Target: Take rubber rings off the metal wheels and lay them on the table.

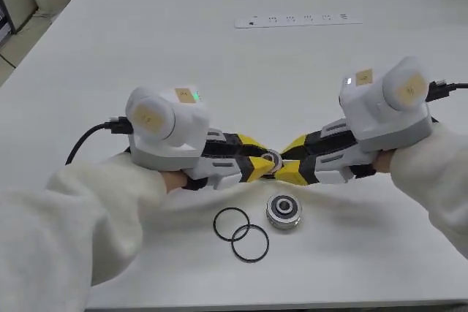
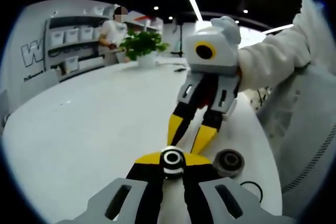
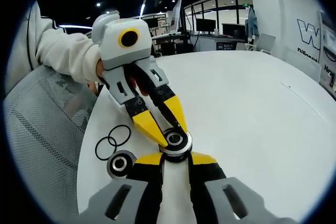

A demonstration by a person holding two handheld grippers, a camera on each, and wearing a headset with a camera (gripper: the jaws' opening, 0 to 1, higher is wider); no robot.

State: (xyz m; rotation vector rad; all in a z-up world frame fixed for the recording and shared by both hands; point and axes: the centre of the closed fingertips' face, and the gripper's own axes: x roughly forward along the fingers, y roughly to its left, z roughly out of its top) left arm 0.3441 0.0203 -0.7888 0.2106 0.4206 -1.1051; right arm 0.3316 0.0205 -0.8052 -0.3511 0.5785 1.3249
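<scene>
Centrally, left gripper [image 1: 262, 168] and right gripper [image 1: 289, 169] both clamp a raised metal wheel [image 1: 271, 159]; lower centre, second wheel [image 1: 283, 210] and two rubber rings [image 1: 248, 226] lie on the table [image 1: 219, 71].

An open-plan office-lab: a broad white table [image 1: 219, 56], bin shelves [image 2: 68, 40] at ten o'clock by a potted plant [image 2: 143, 45], and monitors [image 3: 205, 24] at one o'clock.

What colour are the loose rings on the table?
Black, both rubber rings; the head view shows them best.
</scene>
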